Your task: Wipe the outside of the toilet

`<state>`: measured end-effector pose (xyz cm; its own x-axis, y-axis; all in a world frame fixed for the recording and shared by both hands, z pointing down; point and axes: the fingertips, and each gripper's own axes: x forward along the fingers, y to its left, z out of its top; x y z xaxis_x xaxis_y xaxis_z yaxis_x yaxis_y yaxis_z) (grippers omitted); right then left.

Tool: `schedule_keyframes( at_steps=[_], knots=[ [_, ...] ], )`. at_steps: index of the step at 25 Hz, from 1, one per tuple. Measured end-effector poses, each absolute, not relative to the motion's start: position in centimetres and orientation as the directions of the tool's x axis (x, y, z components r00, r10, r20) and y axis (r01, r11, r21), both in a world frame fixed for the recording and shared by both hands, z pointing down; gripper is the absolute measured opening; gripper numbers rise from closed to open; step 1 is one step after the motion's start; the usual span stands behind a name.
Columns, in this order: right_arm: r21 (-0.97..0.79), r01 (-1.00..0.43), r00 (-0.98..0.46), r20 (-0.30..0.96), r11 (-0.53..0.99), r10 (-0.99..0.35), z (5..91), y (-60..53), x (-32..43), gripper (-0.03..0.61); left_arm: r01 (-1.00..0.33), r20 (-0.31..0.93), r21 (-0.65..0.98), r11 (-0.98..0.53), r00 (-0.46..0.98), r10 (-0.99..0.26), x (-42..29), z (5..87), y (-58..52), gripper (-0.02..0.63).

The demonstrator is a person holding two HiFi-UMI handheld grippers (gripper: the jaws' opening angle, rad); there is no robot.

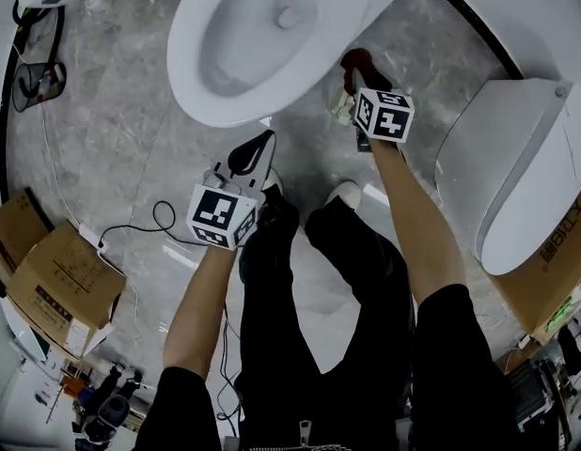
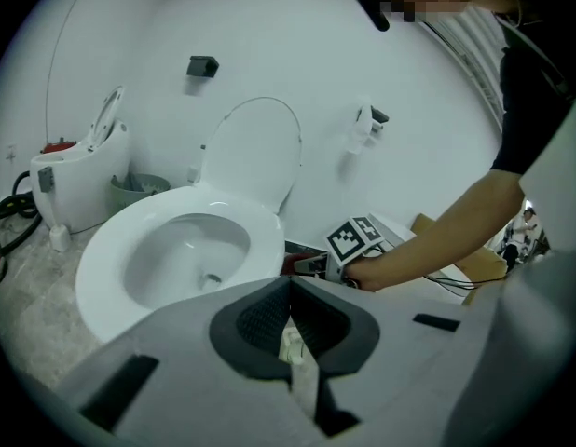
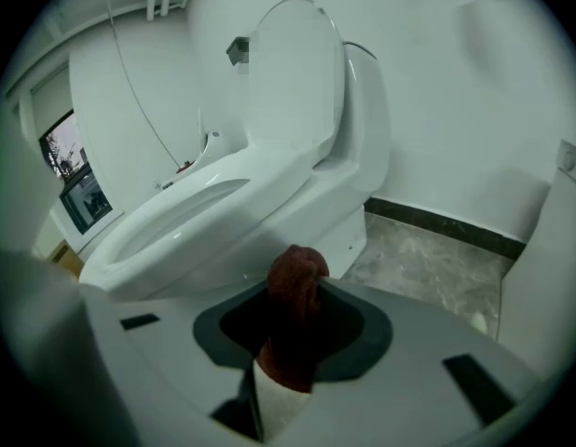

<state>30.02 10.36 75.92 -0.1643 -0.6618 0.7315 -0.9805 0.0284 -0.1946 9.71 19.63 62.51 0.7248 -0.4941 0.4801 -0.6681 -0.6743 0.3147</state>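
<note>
A white toilet with its lid up stands at the top of the head view; its bowl fills the left gripper view and its side the right gripper view. My right gripper is shut on a dark red cloth, held low beside the toilet's outer wall, just short of touching. My left gripper hovers before the front rim with its jaws closed together and nothing gripped. The right gripper's marker cube shows past the bowl.
A second white toilet lies on brown cardboard at right. Cardboard boxes sit at left, with black cables across the marble floor. My legs in black trousers stand behind the grippers. Another toilet stands by the far wall.
</note>
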Motion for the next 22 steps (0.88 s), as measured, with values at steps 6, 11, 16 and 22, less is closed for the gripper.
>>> schedule_keyframes(
  at_steps=[6, 11, 16, 22],
  knots=[
    [-0.115, -0.982, -0.187, 0.702, 0.151, -0.687, 77.9, 6.9, 29.8, 0.103, -0.572, 0.467, 0.212, -0.792, 0.772, -0.432, 12.5, 63.5, 19.8, 0.006],
    [-0.057, -0.947, -0.265, 0.697, 0.316, -0.667, 78.8, 7.6, 27.2, 0.103, -0.569, 0.452, 0.207, -0.796, 0.777, -0.438, 11.1, 63.9, 20.0, 0.006],
    [-0.045, -0.917, -0.309, 0.707, 0.395, -0.636, 78.9, 9.6, 24.1, 0.103, -0.598, 0.461, 0.250, -0.761, 0.765, -0.449, 9.0, 64.0, 20.7, 0.006],
    [-0.067, -0.910, -0.328, 0.718, 0.409, -0.614, 78.3, 12.5, 20.2, 0.103, -0.630, 0.482, 0.266, -0.730, 0.742, -0.466, 5.2, 63.3, 22.4, 0.006]
  ],
)
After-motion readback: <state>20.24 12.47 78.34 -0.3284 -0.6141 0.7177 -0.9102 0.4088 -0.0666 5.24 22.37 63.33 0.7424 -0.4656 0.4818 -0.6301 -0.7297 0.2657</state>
